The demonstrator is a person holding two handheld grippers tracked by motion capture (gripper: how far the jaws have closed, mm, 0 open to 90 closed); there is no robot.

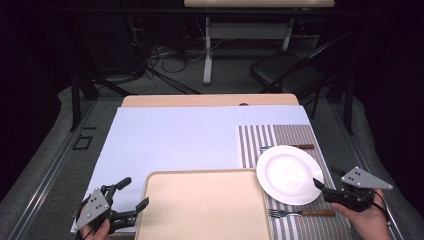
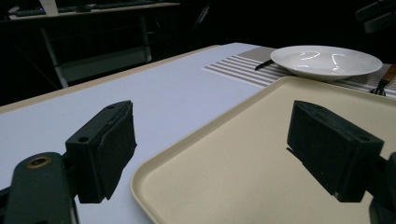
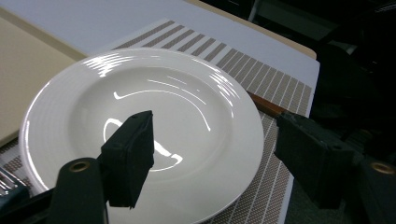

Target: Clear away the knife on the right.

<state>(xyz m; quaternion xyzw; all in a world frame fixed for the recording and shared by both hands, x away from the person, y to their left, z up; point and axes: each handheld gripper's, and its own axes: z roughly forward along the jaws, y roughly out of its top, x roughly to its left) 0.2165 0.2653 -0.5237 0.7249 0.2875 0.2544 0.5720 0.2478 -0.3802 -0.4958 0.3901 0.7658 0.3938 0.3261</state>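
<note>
— Which of our hands is nearer the plate (image 1: 289,173)?

— The right gripper (image 1: 325,186), clearly. In the high view its jaws sit at the plate's near right rim, while our left gripper (image 1: 131,195) hangs at the near left corner of the tray (image 1: 205,206), well apart from the plate.

— And how do the right jaws stand?

— Spread wide and holding nothing. In the right gripper view one pad is over the plate's near rim, the other out over the striped placemat (image 3: 275,154). We judge that the rim lies between them, but we cannot tell whether either pad touches it.

— The left one?

— Also wide open and empty, straddling the tray's corner edge.

— So where does the plate lie?

— On the placemat, its left rim overlapping the tray's right edge, between the knife (image 1: 286,147) beyond it and the fork (image 1: 300,213) nearer us.
</note>
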